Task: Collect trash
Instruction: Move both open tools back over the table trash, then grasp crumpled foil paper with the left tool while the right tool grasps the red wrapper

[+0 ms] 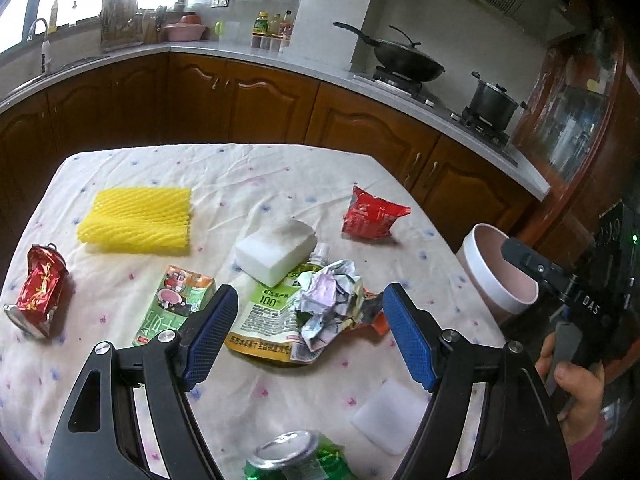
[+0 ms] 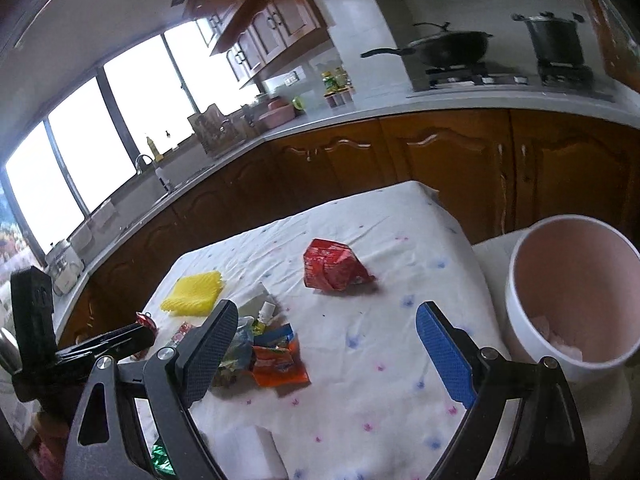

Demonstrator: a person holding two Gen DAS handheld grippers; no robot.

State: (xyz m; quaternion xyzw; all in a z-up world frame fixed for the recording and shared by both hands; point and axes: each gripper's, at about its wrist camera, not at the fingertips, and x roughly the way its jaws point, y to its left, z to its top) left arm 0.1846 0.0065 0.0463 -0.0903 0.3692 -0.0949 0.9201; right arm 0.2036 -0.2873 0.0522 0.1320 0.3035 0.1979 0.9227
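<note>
**On the worktop: light, crushable litter**

On the cloth-covered worktop (image 1: 240,168), both tools gape, grasping nothing: left tool (image 1: 308,332), right tool (image 2: 324,348). Yellow foam netting (image 1: 138,220): soft, feather-light; pinch an edge. Crumpled wrapper (image 1: 332,300): springy; squeeze its middle.

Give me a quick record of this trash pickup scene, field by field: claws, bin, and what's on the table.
left claw: open, empty, above the crumpled wrapper pile
right claw: open, empty, over the tablecloth
bin: pink inside, white outside, beside the table's right edge
red snack bag: alone, nearest the bin
yellow foam net: far left
crushed red can: left edge
white foam block: centre
green can: near edge
</note>
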